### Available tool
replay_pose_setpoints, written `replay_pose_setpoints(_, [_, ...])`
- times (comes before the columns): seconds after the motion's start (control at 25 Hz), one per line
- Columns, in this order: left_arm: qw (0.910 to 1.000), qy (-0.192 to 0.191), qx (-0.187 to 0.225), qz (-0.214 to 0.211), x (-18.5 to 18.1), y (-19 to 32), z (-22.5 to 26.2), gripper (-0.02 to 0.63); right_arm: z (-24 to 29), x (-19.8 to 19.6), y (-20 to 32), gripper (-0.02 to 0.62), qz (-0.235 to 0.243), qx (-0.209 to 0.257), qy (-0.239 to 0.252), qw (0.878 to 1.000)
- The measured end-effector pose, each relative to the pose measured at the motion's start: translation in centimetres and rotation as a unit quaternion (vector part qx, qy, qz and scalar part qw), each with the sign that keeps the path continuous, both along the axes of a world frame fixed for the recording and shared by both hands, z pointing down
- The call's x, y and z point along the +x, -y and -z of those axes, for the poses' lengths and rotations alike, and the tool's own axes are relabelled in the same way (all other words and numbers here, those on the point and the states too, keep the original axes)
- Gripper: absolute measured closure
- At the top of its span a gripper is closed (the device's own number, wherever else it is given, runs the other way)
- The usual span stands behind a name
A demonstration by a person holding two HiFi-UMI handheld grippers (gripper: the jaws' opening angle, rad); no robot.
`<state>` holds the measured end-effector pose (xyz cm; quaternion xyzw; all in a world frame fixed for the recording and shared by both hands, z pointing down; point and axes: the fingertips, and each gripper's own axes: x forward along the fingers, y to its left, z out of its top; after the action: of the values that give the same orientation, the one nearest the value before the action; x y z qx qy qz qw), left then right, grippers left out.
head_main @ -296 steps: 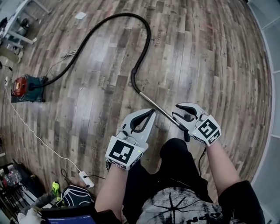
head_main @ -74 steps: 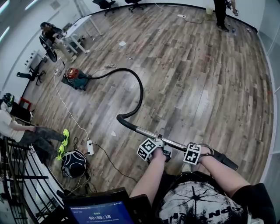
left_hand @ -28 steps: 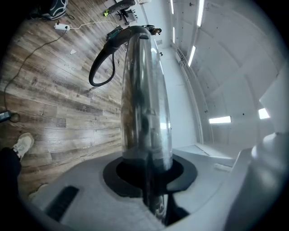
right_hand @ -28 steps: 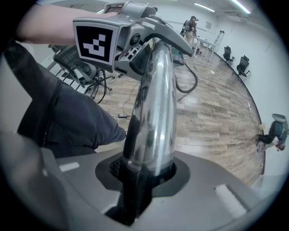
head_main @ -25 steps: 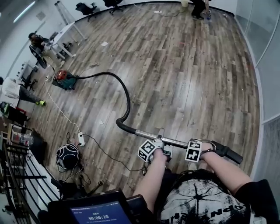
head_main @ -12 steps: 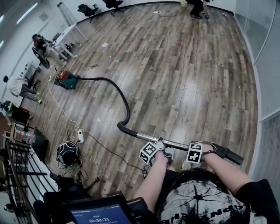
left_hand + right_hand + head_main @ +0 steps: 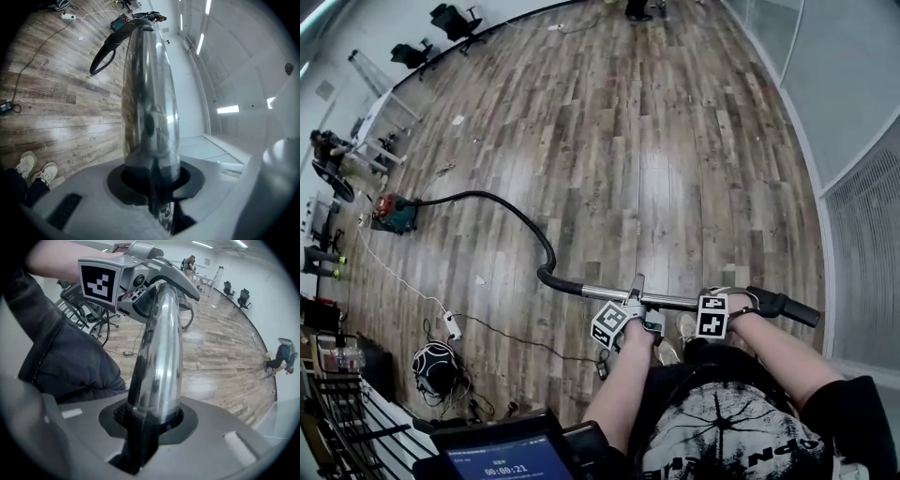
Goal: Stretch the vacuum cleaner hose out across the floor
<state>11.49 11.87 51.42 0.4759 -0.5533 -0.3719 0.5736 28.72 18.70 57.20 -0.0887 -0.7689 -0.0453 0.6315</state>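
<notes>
In the head view the red and teal vacuum cleaner (image 7: 394, 213) sits far left on the wood floor. Its black hose (image 7: 502, 214) runs right in a shallow curve and bends into the chrome wand (image 7: 605, 293), which I hold level in front of me. My left gripper (image 7: 636, 300) is shut on the wand's middle. My right gripper (image 7: 713, 303) is shut on the wand near the black handle end (image 7: 783, 307). In the left gripper view the wand (image 7: 150, 93) rises from between the jaws toward the hose (image 7: 104, 54). The right gripper view shows the wand (image 7: 159, 348) and the left gripper (image 7: 140, 284) further along it.
A white power strip (image 7: 446, 325) with cables lies at the left, beside a black and white bag (image 7: 436, 362). A tablet screen (image 7: 499, 459) sits below. A glass wall (image 7: 853, 150) lines the right. Desks, chairs (image 7: 450, 19) and people stand far left and back.
The vacuum cleaner now lies farther off to the left and the hose's loop has opened into a flatter curve. Both grippers keep their hold on the wand.
</notes>
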Motion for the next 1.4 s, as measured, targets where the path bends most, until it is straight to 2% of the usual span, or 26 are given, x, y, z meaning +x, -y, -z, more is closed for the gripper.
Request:
replay_pose_setpoints(0.36, [0.9976, -0.008, -0.001, -0.069, 6.6, -0.1, -1.4, 0.523, -1.1, 5.5, -2.4, 0.494, -0.066, -0.002, -0.004, 0.998])
replay_pose_setpoints(0.56, [0.9969, -0.006, -0.002, -0.078, 10.2, 0.5, -1.0, 0.523, -0.8, 9.0, -2.1, 0.494, -0.074, -0.003, -0.003, 0.997])
replay_pose_setpoints(0.8, [0.9984, -0.002, -0.003, -0.057, 15.2, 1.4, -0.6, 0.522, -0.4, 14.2, -0.7, 0.489, -0.062, -0.002, 0.009, 0.998])
replay_pose_setpoints(1.16, [0.9998, -0.001, -0.006, 0.016, 22.6, 3.0, -2.3, 0.522, -1.5, 22.6, 3.6, 0.471, 0.0, 0.015, 0.024, 1.0])
replay_pose_setpoints(1.4, [0.999, -0.01, -0.014, 0.041, 23.0, 2.9, -2.9, 0.522, -1.4, 23.2, 4.5, 0.465, 0.02, 0.021, 0.028, 0.999])
